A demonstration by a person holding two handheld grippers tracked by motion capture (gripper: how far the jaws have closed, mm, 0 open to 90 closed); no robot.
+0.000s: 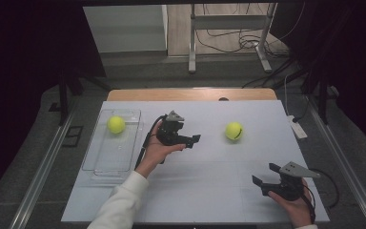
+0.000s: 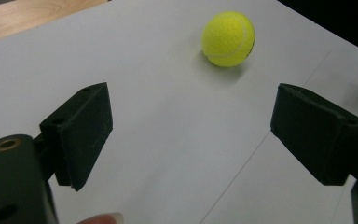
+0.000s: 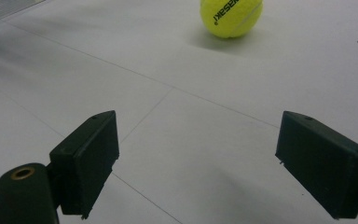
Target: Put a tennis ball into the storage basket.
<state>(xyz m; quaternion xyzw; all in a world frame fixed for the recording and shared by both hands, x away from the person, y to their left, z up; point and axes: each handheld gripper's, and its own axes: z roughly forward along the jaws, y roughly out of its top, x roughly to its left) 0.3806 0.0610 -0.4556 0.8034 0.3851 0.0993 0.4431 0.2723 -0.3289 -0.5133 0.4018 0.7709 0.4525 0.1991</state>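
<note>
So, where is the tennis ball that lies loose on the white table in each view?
High view: the loose tennis ball lies right of centre on the white table, to the right of the left tongs.
Left gripper view: near the top, right of centre, ahead of the open jaws.
Right gripper view: at the top edge, right of centre, with black print on it.
Shared landmark: the thin seam lines on the table.

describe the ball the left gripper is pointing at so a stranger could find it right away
Start at the white table. A clear tray near its left edge holds one yellow ball; skip that one. The loose yellow ball lies bare on the table right of centre, just ahead of the open left gripper, with a dark mark on its side.
</note>
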